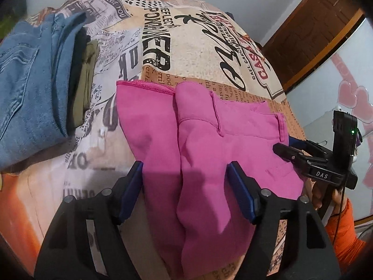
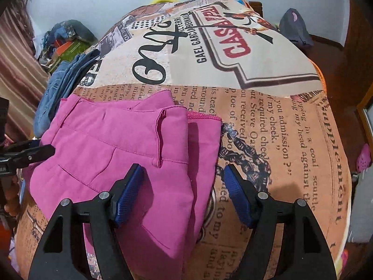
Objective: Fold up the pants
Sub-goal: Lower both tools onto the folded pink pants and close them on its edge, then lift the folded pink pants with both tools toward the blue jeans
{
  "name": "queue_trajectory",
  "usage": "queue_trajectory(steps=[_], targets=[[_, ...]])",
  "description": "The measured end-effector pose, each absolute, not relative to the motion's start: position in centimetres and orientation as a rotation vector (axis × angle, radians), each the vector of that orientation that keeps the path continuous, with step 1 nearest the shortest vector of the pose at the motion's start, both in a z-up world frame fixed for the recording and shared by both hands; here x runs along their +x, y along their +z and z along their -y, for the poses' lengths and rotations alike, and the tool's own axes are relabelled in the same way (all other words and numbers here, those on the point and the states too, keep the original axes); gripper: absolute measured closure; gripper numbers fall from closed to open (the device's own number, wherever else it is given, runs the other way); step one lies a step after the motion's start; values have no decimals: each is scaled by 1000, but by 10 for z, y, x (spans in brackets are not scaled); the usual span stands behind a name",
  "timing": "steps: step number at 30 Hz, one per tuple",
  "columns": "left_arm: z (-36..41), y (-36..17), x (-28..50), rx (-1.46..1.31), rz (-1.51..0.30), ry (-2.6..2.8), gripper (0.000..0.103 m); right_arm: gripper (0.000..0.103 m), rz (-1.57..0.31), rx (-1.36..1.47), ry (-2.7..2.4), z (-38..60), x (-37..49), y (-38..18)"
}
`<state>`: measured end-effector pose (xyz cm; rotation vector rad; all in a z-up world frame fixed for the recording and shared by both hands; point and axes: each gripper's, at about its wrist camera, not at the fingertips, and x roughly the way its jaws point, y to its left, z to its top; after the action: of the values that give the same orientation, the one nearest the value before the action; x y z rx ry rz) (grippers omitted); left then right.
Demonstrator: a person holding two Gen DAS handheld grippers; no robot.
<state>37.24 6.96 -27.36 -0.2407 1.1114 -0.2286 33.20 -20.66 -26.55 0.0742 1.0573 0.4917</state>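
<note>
From the left wrist, the left gripper hangs with its blue pads spread wide and pressing on nothing; the pink pants, folded, lie on the newspaper-print bedspread directly beneath and ahead of it, passing between the fingers; off to its left sits a stack of folded jeans with an olive garment tucked beside it; to its right the right gripper reaches in at the waistband edge, held by a hand in an orange sleeve.

From the right wrist, the right gripper stands open too, clamping nothing; the pink pants lie under its left finger and spread away leftward, their edge falling between the fingers; bare bedspread lies under its right finger; the left gripper pokes in at far left, just touching the pants' far side.
</note>
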Motion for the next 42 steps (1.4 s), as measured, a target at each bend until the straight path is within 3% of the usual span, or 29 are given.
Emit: queue_trajectory(steps=[1, 2, 4, 5, 7, 10, 21, 33, 37, 41, 42], targets=[[-68, -274, 373, -235, -1110, -230, 35, 36, -1055, 70, 494, 207, 332, -265], [-67, -274, 374, -230, -1110, -235, 39, 42, -1051, 65, 504, 205, 331, -265], [-63, -273, 376, -231, -1114, -262, 57, 56, -1055, 74, 532, 204, 331, -263], [-62, -273, 376, -228, -1113, -268, 60, 66, -1059, 78, 546, 203, 332, -263], [-58, -268, 374, -196, -1094, -268, 71, 69, -1052, 62, 543, 199, 330, -261], [-53, -258, 368, -152, -1061, -273, 80, 80, -1028, 30, 522, 195, 328, -257], [-52, -194, 330, -76, -914, -254, 84, 87, -904, 35, 540, 191, 304, -197], [-99, -122, 274, -105, -760, -210, 84, 95, -736, -15, 604, 147, 266, -114], [-120, -123, 268, -113, -772, -185, 84, 95, -709, -57, 633, 119, 257, -102], [-153, -159, 271, -197, -875, -138, 84, 93, -780, -88, 650, 96, 265, -123], [-161, -172, 270, -223, -902, -123, 84, 88, -813, -83, 651, 91, 271, -133]])
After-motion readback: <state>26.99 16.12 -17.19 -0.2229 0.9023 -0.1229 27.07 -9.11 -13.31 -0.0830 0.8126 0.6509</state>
